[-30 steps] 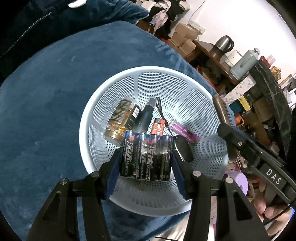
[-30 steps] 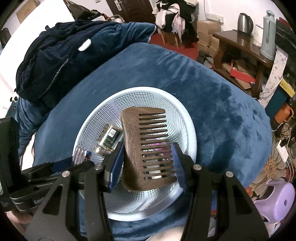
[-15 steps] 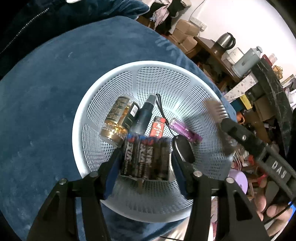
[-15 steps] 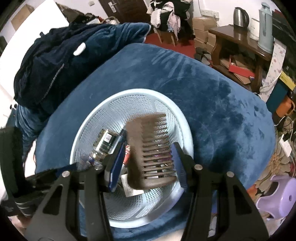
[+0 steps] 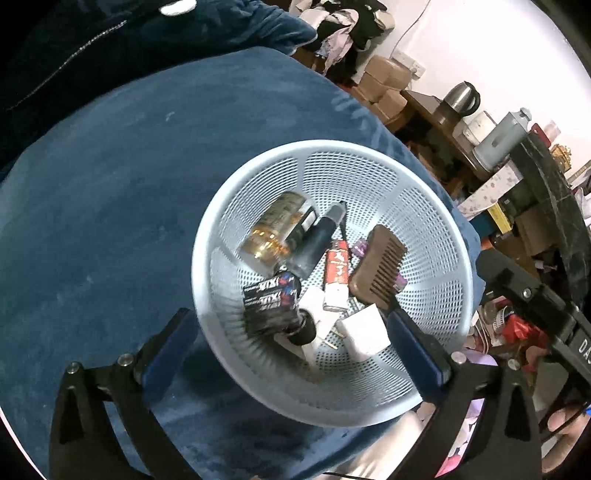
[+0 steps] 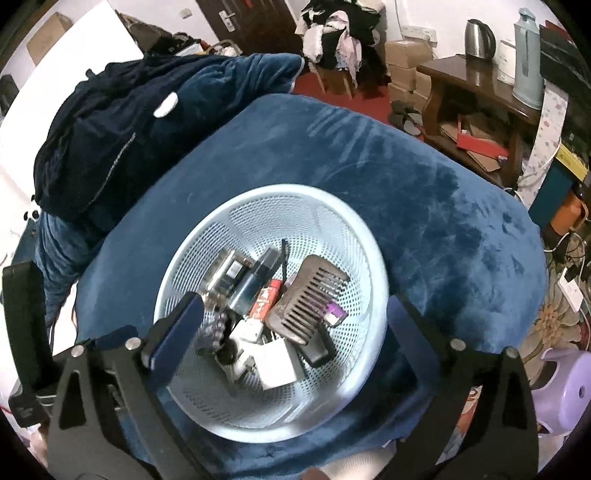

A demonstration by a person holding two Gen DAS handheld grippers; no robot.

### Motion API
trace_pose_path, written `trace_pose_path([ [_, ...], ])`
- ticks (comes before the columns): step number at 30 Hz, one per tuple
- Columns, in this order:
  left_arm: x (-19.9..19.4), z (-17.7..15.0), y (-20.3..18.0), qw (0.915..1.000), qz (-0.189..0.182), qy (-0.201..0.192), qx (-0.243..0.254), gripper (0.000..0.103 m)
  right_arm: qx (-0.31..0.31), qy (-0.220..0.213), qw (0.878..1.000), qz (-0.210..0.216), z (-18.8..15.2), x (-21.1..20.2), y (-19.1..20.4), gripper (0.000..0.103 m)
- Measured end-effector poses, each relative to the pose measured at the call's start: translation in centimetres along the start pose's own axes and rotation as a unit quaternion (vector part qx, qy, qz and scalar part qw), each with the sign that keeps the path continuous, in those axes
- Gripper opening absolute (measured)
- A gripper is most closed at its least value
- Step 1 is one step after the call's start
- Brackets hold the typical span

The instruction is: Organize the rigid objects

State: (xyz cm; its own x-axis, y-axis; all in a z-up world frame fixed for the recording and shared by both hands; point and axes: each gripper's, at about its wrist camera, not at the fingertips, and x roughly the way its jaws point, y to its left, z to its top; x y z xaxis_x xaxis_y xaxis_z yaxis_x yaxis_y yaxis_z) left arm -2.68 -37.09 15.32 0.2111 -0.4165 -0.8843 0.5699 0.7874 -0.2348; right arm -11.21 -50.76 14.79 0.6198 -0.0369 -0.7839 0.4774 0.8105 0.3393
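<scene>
A pale blue mesh basket (image 5: 424, 206) (image 6: 354, 236) sits on a blue velvet cushion (image 5: 110, 184) (image 6: 424, 192). Inside lie a pack of black batteries (image 5: 269, 302) (image 6: 210, 332), a brown wooden comb (image 5: 376, 266) (image 6: 306, 302), a gold-capped jar (image 5: 277, 229), a dark spray bottle (image 5: 317, 240) (image 6: 255, 284), a red tube (image 5: 336, 269) and white plug blocks (image 5: 364, 330) (image 6: 277, 360). My left gripper (image 5: 291, 343) hovers over the basket, its jaws opening wide, nothing pressed between them. My right gripper (image 6: 291, 325) also hangs above the basket, jaws opening, empty.
A dark blue jacket (image 6: 129, 122) lies at the cushion's far left. A wooden side table (image 6: 476, 81) with a kettle (image 6: 478, 35) stands behind right. A purple stool (image 6: 561, 387) sits at lower right. The right gripper's body (image 5: 535, 306) reaches in beside the basket.
Both grippers opened wide. The battery pack dropped from the left gripper and the comb from the right; both now lie inside the basket.
</scene>
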Motion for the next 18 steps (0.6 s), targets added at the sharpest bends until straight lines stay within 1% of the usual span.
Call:
trace_pose_path([
  [8,-0.4,-0.5,1.0,1.0000,0.000,0.003,-0.004,0.103,-0.021,0.014,1.000,-0.007,-1.5,-0.1,1.3,0.101],
  [18,-0.9,-1.5,2.0,0.9999,-0.003,0.004,-0.010,0.103,-0.017,0.024,1.000,-0.007,-2.6,0.1,2.1,0.101],
])
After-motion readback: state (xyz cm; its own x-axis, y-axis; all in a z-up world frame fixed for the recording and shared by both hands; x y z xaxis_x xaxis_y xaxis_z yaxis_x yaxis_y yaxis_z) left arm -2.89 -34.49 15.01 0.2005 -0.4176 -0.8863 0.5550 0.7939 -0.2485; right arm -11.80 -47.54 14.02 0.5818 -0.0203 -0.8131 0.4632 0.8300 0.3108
